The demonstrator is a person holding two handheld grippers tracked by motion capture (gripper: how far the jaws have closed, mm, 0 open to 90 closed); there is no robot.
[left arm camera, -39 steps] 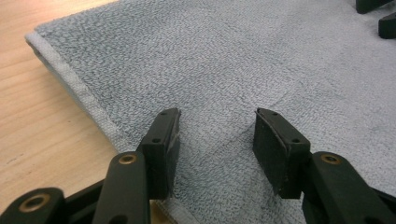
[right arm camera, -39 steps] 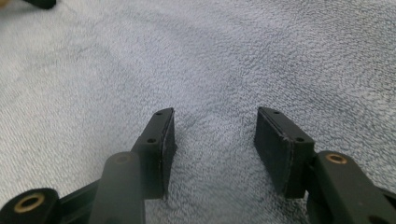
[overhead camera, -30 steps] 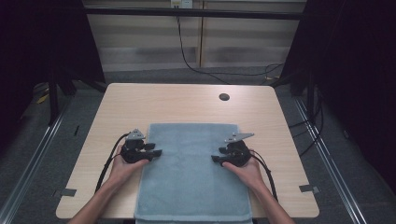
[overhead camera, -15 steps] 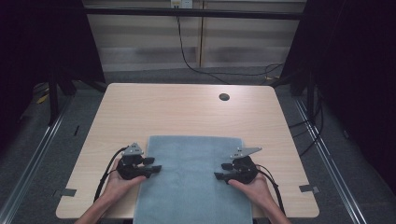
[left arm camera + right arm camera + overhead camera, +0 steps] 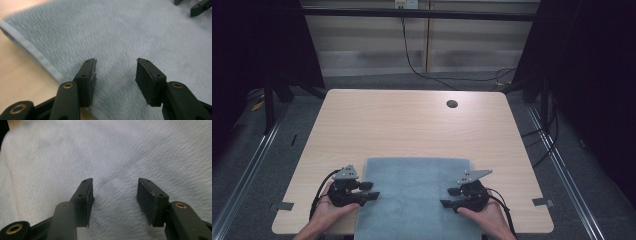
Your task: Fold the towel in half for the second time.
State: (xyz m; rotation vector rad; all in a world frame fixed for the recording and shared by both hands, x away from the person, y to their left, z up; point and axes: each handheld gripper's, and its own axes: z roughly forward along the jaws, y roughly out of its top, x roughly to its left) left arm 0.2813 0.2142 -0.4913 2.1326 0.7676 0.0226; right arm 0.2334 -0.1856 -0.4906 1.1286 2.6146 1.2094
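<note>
Grey-blue terry towel [image 5: 417, 192] lies flat at the wooden table's [image 5: 412, 125] six o'clock edge, its near end hanging over. At eight o'clock, the left gripper [image 5: 371, 190] hovers over the towel's left hem, jaws released, nothing between them; at four o'clock, the right gripper [image 5: 449, 198] does likewise. Judged step — positioning over the cloth. Next: lower and pinch both edges evenly.

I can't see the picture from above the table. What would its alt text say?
A grey-blue towel lies flat on the near half of a light wooden table, draping over its near edge. Two hands each hold a black gripper at the towel's side edges, the left gripper and right gripper with jaws open, pointing inward. A small dark hole marks the table's far side.
</note>
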